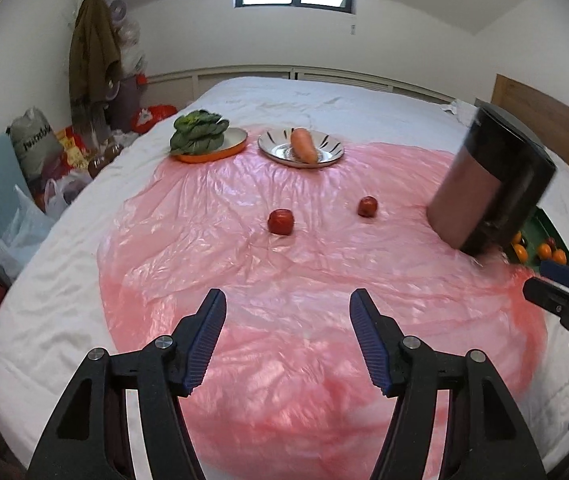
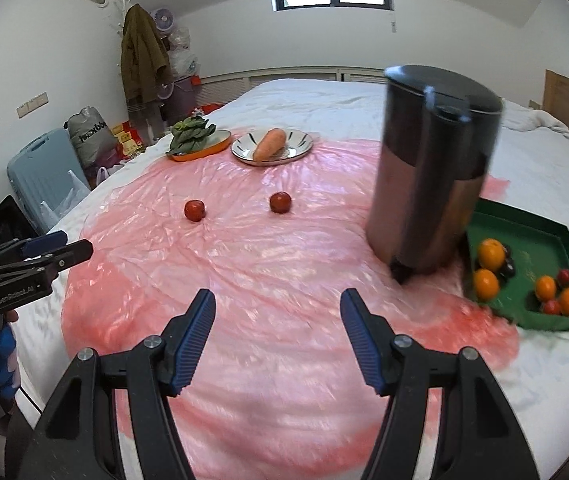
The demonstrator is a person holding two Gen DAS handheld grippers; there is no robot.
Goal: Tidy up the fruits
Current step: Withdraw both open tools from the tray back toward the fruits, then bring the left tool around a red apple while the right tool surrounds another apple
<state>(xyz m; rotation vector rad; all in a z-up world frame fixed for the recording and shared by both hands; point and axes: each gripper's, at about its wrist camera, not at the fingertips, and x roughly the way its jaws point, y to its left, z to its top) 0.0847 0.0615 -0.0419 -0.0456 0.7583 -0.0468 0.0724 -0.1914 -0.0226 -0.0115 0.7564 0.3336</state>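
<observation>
We are holding the left gripper (image 1: 288, 300) with its fingers (image 1: 204, 340) parted about halfway, nothing between them, hovering over the pink plastic sheet (image 1: 284, 264). We are keeping the right gripper (image 2: 278, 300) the same way, fingers (image 2: 360, 336) apart and empty. Two red fruits (image 2: 194, 210) are lying loose on the sheet, well ahead of both grippers. A green tray (image 2: 544, 236) at the right is holding oranges (image 2: 491, 254) and small dark and red fruits. A tall dark bin (image 2: 432, 176) is standing beside the tray. Farther back, a carrot (image 2: 269, 144) is lying on a plate and leafy greens (image 2: 192, 134) on an orange dish. All is resting on a white bed (image 2: 324, 96) under a window.
</observation>
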